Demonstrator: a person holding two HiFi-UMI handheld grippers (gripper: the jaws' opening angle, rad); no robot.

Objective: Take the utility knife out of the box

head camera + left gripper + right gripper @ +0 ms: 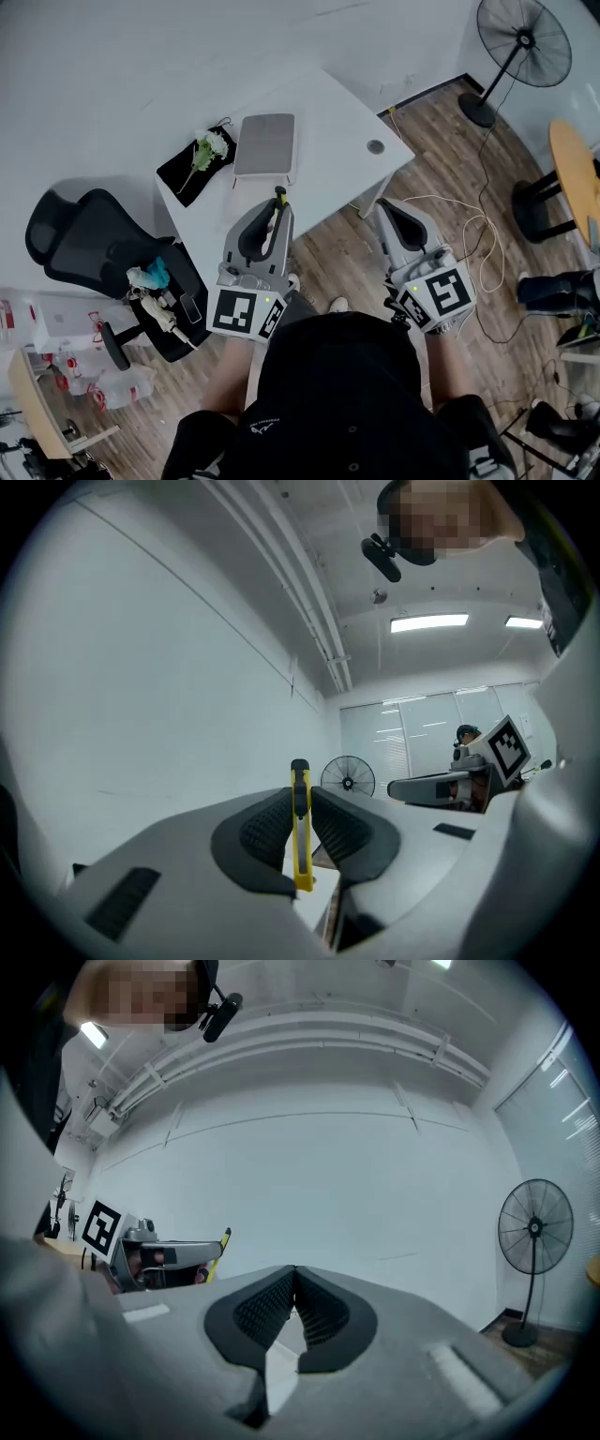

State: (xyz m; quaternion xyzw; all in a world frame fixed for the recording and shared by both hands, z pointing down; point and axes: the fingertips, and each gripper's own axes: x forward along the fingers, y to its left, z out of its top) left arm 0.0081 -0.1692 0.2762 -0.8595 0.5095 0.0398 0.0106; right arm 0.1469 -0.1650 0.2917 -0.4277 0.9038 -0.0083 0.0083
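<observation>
The utility knife (300,829) sits clamped between the ribbed pads of the left gripper (277,217), close in front of the person and clear of the box. In the left gripper view its yellow body stands on edge in the narrow gap, long axis running up along the jaws, with the black end poking past the jaw tips and the lower end reaching back toward the gripper body. The knife therefore points away from the person, in line with the gripper, and the left hand is the one that has it. Just to the side, the right gripper (294,1284) is held at about the same height, its jaws pressed together with nothing between them. It is apart from the knife and plays no part in the grip. Beyond the knife's tip comes the near edge of the white desk (342,127). The grey box (265,143) lies flat further in, around the desk's middle, straight ahead of the left gripper, and its top looks shut. A black cloth (184,172) with a sprig of flowers lies beside it at the left corner. Judging from this, the removal itself looks done, and any coming move depends on the knife's upright hold in the left jaws.
</observation>
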